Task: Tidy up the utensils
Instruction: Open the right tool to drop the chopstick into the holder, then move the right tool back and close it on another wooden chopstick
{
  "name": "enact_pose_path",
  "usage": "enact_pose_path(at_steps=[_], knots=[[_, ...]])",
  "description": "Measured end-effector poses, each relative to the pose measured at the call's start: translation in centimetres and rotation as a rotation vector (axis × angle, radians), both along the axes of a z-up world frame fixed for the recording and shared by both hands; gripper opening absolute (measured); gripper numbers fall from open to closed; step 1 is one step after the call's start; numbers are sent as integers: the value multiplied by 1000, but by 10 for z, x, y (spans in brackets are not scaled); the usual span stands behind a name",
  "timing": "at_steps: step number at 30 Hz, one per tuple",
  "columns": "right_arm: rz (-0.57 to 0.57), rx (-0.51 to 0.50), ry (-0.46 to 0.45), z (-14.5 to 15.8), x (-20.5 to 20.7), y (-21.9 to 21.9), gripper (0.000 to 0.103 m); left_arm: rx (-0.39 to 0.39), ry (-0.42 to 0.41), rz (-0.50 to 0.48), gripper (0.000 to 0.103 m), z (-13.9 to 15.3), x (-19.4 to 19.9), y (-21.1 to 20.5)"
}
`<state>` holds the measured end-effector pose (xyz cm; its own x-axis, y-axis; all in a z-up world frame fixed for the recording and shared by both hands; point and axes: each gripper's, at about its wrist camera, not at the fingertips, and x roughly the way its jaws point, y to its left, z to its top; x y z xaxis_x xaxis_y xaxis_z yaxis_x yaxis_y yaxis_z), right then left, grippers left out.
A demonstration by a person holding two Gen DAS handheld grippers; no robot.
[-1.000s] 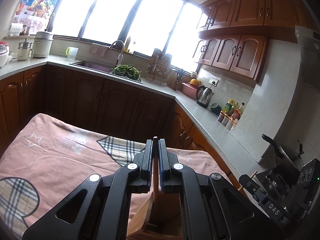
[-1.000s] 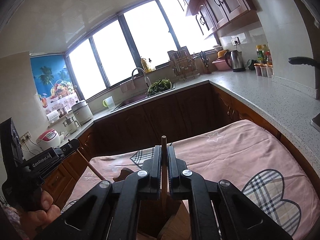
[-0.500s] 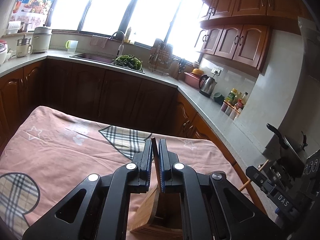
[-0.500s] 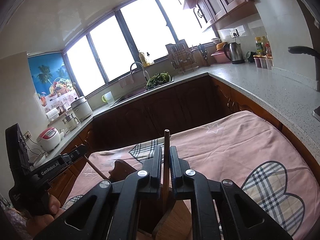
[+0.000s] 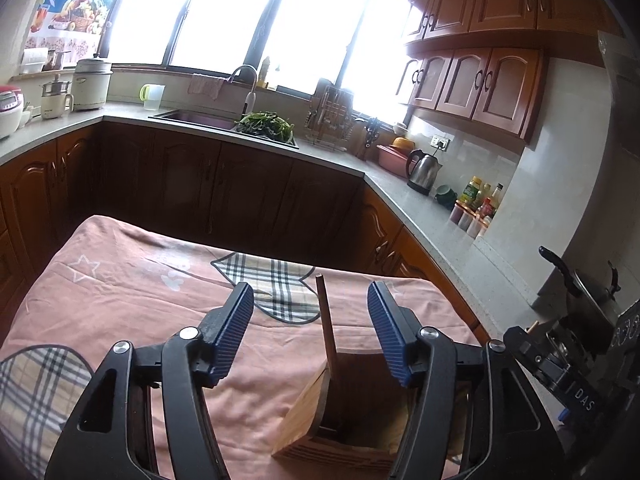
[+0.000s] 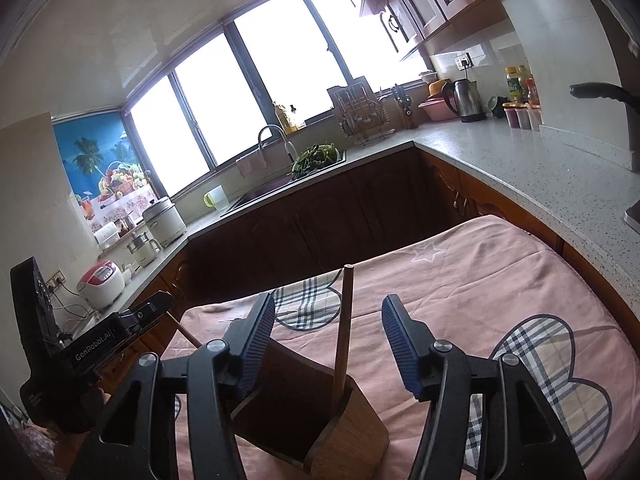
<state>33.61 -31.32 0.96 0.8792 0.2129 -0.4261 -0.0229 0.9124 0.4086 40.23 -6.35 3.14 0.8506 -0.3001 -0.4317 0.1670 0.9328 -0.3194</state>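
A wooden utensil holder stands on the pink tablecloth; it also shows in the right wrist view. A brown chopstick stands in it between the blue pads of my open left gripper, touching neither. In the right wrist view another chopstick stands in the holder between the pads of my open right gripper. The left gripper's body shows at the left there, with a chopstick beside it.
The table's far edge faces dark kitchen cabinets. A counter runs along the right with a kettle, bottles and a pan. The sink lies under the windows.
Both grippers opened and let go of their chopsticks, which now stand in the wooden holder. Both views have tilted down a little toward the table.
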Motion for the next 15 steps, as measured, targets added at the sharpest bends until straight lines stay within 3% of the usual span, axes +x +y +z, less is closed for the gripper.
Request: enact_pose_path(at_steps=[3,5,8,15], knots=[[-2,20,-4,3,-9,-4,67,-7,9,5,83,2,-11,9],[-1,23,-14,6,-20,-6,73,-8,10,7,86,2,-23,16],[-10,26,-21,9,-41,-9,81,-1,25,11,90,-1,-44,26],[-20,21,10,4,-92,-14,81,16,81,-19,91,-19,-100,39]])
